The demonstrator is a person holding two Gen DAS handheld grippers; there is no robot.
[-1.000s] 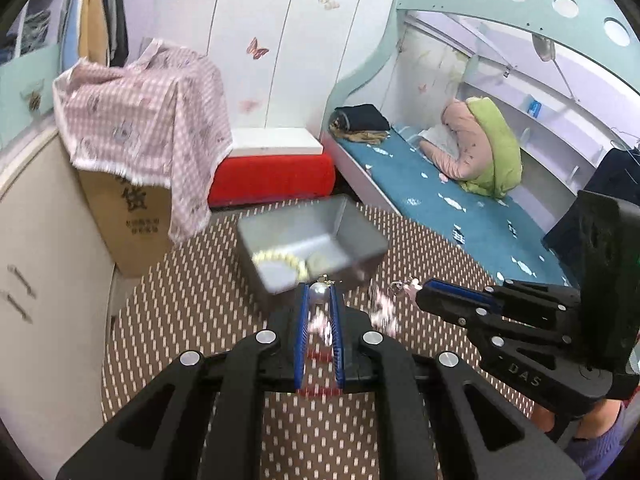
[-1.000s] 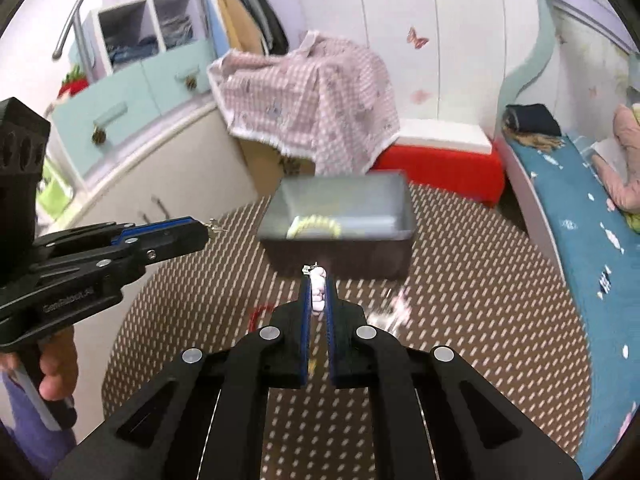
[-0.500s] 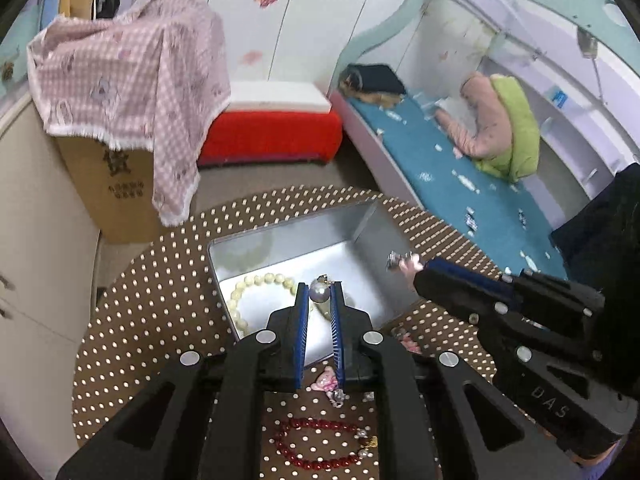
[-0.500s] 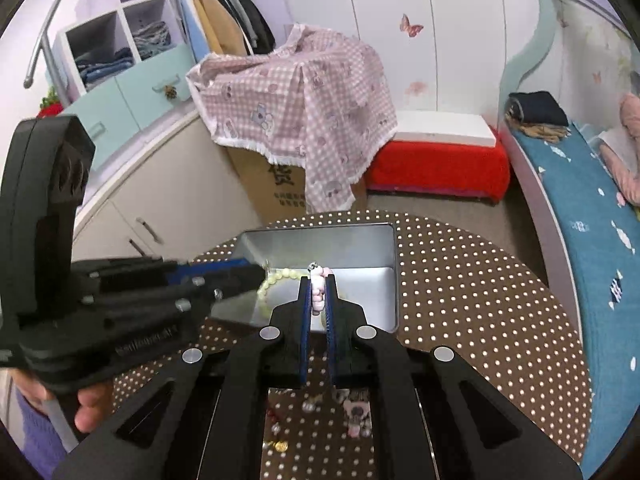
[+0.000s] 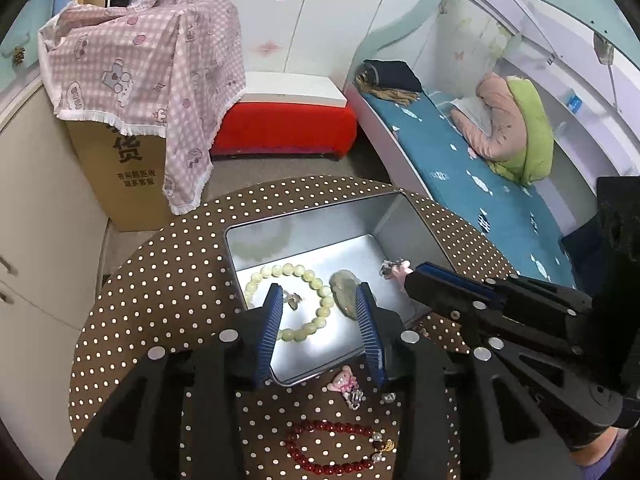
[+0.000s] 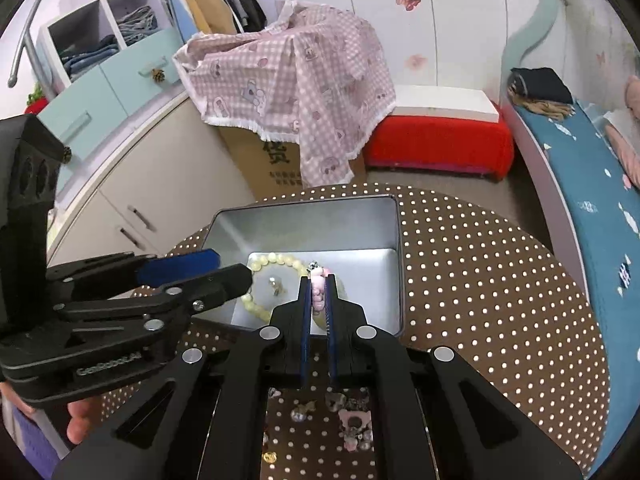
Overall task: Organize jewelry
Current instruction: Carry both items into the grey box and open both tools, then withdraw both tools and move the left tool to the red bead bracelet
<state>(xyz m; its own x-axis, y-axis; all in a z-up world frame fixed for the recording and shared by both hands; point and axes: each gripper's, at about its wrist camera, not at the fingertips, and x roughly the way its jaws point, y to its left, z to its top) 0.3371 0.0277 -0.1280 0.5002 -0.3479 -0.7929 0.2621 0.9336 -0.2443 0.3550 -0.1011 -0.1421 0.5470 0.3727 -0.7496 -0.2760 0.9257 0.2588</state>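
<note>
A silver tin box (image 5: 404,208) (image 6: 396,240) stands on the dotted round table. In it lie a pale green bead bracelet (image 5: 296,270) (image 6: 276,258), a small silver earring (image 5: 292,299) (image 6: 276,285) and a greenish stone pendant (image 5: 346,288). My left gripper (image 5: 318,300) is open and empty over the box. My right gripper (image 6: 316,282) is shut on a pink charm (image 6: 318,294) (image 5: 396,269) and holds it above the box. A red bead bracelet (image 5: 332,450) and a pink charm (image 5: 344,380) lie on the table in front.
More small trinkets (image 6: 352,420) lie on the table (image 6: 500,280) beneath my right gripper. Beyond the table are a cardboard box under a pink checked cloth (image 5: 152,64), a red bench (image 5: 284,124), a cabinet on the left and a bed (image 5: 460,168) on the right.
My left gripper has opened and let the small silver earring fall into the box. Both grippers have moved further over the box; the right one still holds the pink charm.
</note>
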